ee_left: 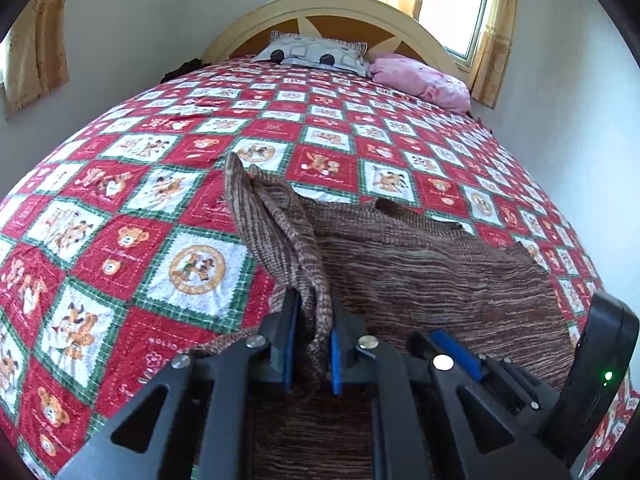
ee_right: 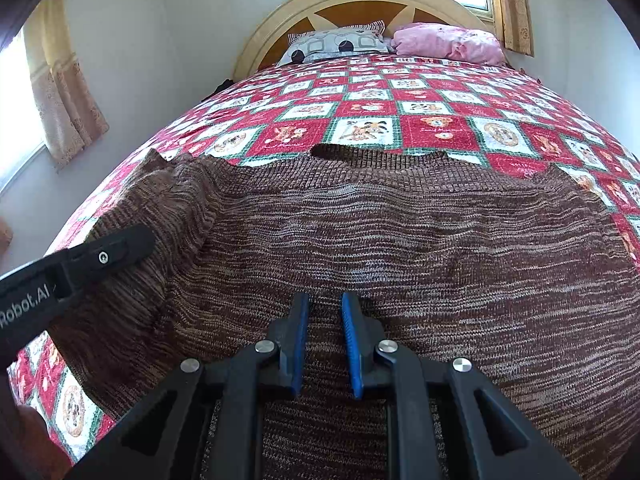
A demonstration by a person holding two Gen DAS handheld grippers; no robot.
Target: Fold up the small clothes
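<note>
A brown striped knit sweater (ee_right: 400, 248) lies flat on the bed, neck hole toward the headboard. My left gripper (ee_left: 311, 308) is shut on the sweater's left sleeve (ee_left: 276, 232), which is lifted and bunched between the blue pads. The sweater body (ee_left: 432, 280) spreads to its right. My right gripper (ee_right: 325, 304) hovers low over the middle of the sweater with its jaws a little apart and nothing between them. The right gripper also shows at the lower right of the left wrist view (ee_left: 456, 354). The left gripper's body shows at the left of the right wrist view (ee_right: 80, 264).
The bed carries a red, white and green patchwork quilt (ee_left: 132, 240) with bear prints. A grey patterned pillow (ee_left: 316, 54) and a pink pillow (ee_left: 420, 78) lie by the arched wooden headboard (ee_left: 340, 8). White walls flank the bed. Curtained windows are behind and at the left.
</note>
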